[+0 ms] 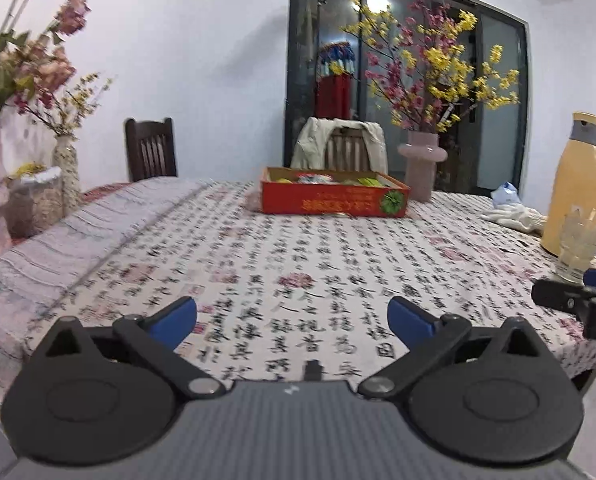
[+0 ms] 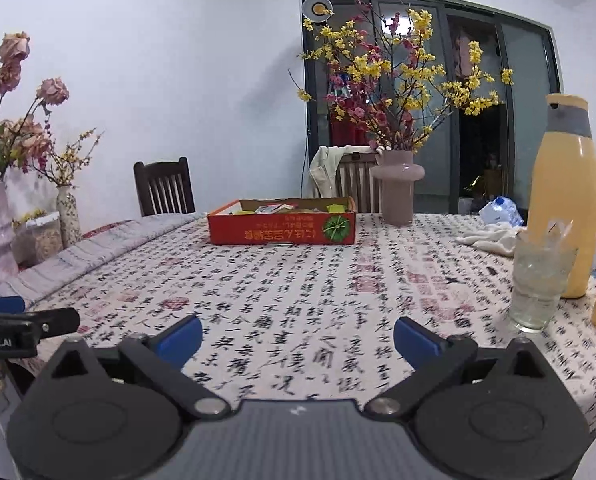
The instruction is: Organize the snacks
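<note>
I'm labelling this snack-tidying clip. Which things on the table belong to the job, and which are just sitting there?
Part of the job:
red box
snack packets inside it

Just lying about:
pink vase of blossoms
yellow flask
drinking glass
white cloth
patterned tablecloth
</note>
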